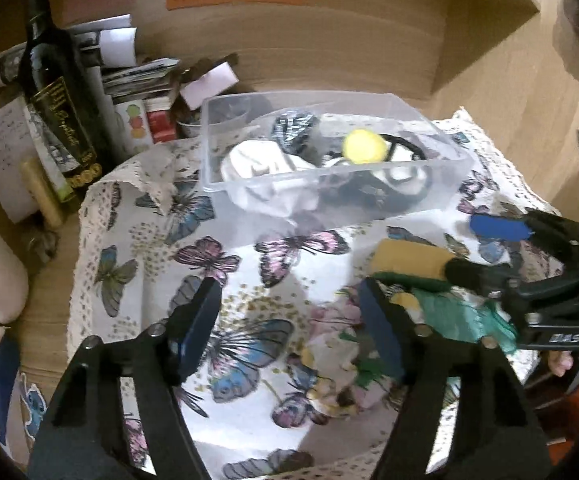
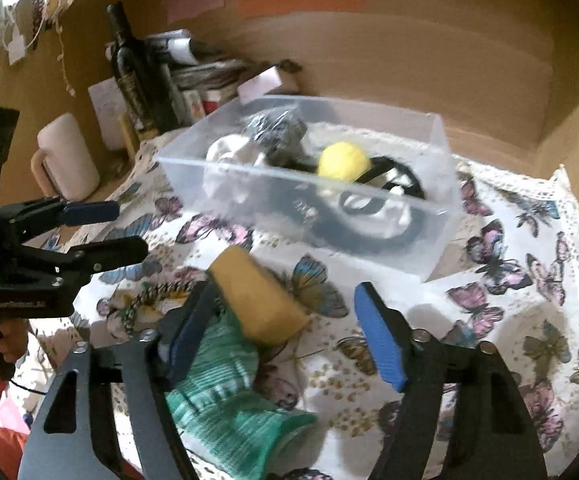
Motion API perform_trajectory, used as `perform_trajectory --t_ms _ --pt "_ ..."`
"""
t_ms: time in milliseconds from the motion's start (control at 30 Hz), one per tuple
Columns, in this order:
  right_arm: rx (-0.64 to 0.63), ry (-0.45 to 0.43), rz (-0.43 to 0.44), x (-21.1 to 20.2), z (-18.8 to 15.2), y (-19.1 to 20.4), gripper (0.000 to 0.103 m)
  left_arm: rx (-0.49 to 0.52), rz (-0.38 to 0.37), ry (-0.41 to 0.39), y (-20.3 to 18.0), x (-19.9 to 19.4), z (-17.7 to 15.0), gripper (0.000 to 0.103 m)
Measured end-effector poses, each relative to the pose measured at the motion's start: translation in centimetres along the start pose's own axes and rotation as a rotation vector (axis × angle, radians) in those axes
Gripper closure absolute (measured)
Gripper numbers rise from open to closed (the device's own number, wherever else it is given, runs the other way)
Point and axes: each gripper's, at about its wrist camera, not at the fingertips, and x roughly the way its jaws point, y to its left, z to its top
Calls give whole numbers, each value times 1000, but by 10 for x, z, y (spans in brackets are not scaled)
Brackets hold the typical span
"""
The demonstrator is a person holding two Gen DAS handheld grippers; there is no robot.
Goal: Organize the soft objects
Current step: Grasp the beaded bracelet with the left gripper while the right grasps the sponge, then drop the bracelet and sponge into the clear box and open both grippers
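A clear plastic bin (image 1: 441, 168) (image 2: 433, 240) stands on the butterfly cloth (image 1: 149, 264) (image 2: 529, 264). It holds a yellow ball (image 1: 363, 146) (image 2: 343, 166), white and dark soft items and black bands. A yellow-and-green sponge (image 1: 409, 264) (image 2: 259, 300) lies on the cloth in front of the bin, beside a green cloth (image 1: 461, 316) (image 2: 225, 396). My left gripper (image 1: 289, 328) (image 2: 127, 228) is open and empty over the cloth. My right gripper (image 2: 285, 312) (image 1: 485, 248) is open, its jaws on either side of the sponge.
A dark wine bottle (image 1: 55, 92) (image 2: 133, 68), stacked papers and small boxes (image 1: 137, 80) and a white mug (image 2: 67, 156) crowd the back left. A small floral item (image 1: 341, 364) lies on the cloth. Wooden shelf walls (image 1: 369, 40) close in the back and right.
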Motion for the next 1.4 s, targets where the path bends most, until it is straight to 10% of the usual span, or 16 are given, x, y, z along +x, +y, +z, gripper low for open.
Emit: perform_trajectory --t_ms 600,1400 --pt "-23 37 24 17 -11 4 73 79 -157 121 -40 22 -10 91" --pt "87 -177 -45 -50 10 -35 73 11 -115 -108 -24 -23 43 97"
